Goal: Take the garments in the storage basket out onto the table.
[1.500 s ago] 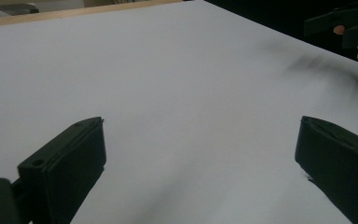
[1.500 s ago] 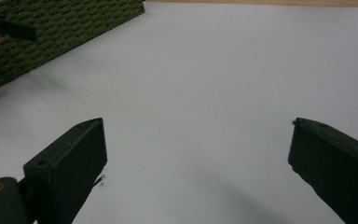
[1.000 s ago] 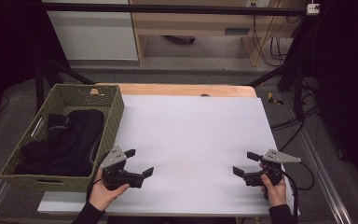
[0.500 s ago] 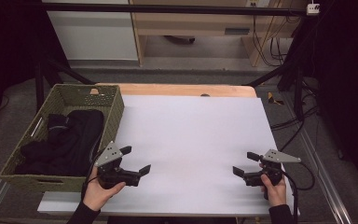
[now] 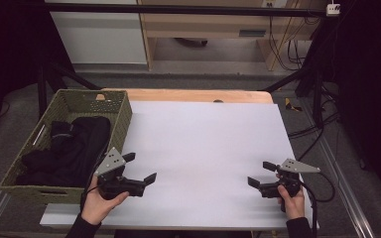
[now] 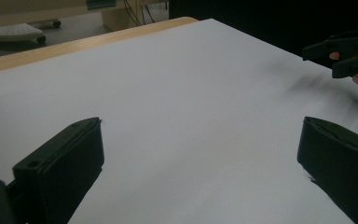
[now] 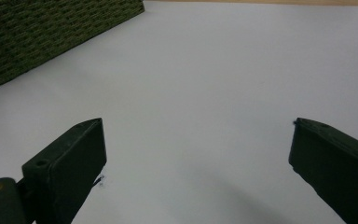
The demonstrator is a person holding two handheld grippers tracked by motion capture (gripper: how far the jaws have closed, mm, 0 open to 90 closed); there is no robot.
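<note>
A white work surface (image 5: pixel 203 148) covers the wooden table; beyond it are dark surroundings and cables. My left gripper (image 5: pixel 139 171) sits just beside the woven basket (image 5: pixel 121 116), jaws spread wide, holding nothing. My right gripper (image 5: pixel 263 173) rests near the sheet's right edge, jaws likewise apart and empty. The dark clothing (image 5: pixel 74 148) lies heaped inside the basket, untouched. Judged progress: nothing is out on the sheet yet, so the whole job is left. Garment type and count cannot be determined; folds merge into shadow.
</note>
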